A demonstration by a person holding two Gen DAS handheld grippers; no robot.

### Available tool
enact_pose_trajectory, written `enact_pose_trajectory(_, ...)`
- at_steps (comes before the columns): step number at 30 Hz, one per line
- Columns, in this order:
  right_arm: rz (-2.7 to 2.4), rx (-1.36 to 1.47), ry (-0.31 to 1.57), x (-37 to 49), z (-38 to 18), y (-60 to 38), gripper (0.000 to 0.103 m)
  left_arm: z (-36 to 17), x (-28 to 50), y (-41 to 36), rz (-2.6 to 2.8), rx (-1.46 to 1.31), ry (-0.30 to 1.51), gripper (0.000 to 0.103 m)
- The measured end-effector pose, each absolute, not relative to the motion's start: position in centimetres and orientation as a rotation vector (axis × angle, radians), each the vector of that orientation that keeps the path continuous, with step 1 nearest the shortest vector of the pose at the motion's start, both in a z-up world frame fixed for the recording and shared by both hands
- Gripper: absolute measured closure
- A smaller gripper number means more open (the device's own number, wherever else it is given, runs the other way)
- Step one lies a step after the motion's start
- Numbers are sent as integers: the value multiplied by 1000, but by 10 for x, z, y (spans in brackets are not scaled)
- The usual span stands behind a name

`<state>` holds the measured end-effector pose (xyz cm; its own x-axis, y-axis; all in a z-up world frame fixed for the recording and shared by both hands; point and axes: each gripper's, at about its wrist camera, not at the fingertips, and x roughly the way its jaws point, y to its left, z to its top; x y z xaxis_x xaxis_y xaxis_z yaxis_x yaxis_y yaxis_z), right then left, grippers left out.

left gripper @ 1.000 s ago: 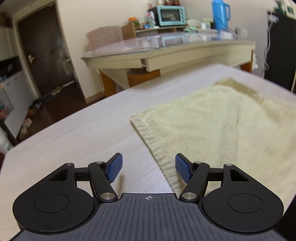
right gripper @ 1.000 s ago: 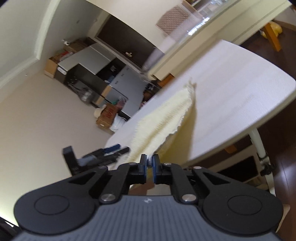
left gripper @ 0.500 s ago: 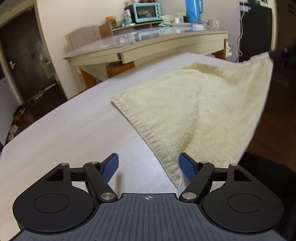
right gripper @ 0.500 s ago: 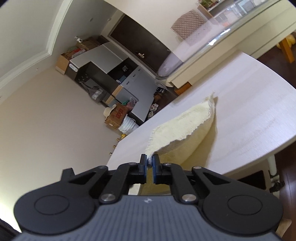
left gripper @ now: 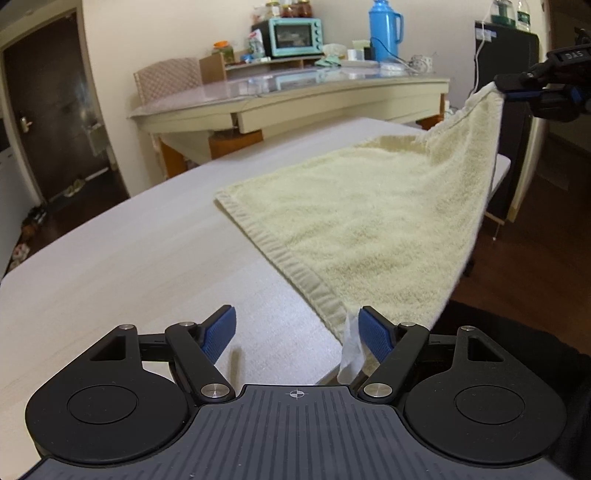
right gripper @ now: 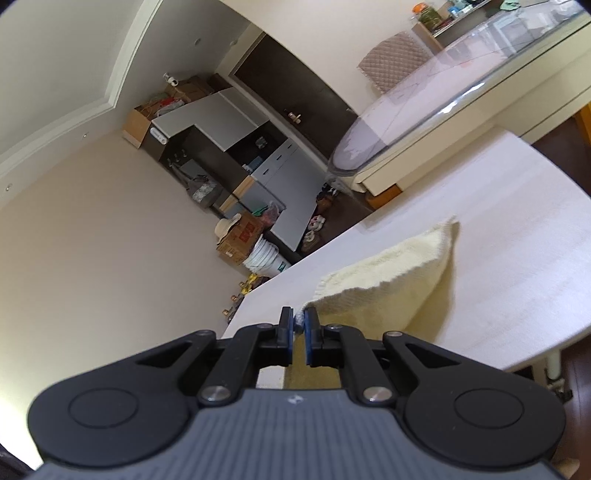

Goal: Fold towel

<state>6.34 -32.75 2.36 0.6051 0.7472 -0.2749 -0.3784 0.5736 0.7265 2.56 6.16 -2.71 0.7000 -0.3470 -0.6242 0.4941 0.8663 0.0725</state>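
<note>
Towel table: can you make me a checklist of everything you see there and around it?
Surface: pale table, mostly bare.
Job's things: yellow towel, one corner lifted, rest flat; white tag at near corner.
Clutter: nothing seen on this table.
Tongs: right tongs shut on towel corner; left tongs open, near corner between them, pads not pressing.
Cables: white cord by black cabinet.
Surroundings: second table, teal oven, blue flask.

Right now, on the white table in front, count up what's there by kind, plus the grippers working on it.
Towel: 1
Grippers: 2, left gripper open, right gripper shut on the towel's corner
Table: 1
Total: 4
</note>
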Motion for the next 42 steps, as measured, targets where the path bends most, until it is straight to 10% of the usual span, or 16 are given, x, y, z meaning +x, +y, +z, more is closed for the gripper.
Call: enact_pose_trajectory(42,695,502,904,260,-30,-127,88,-42,9,91,-386,129,642,21)
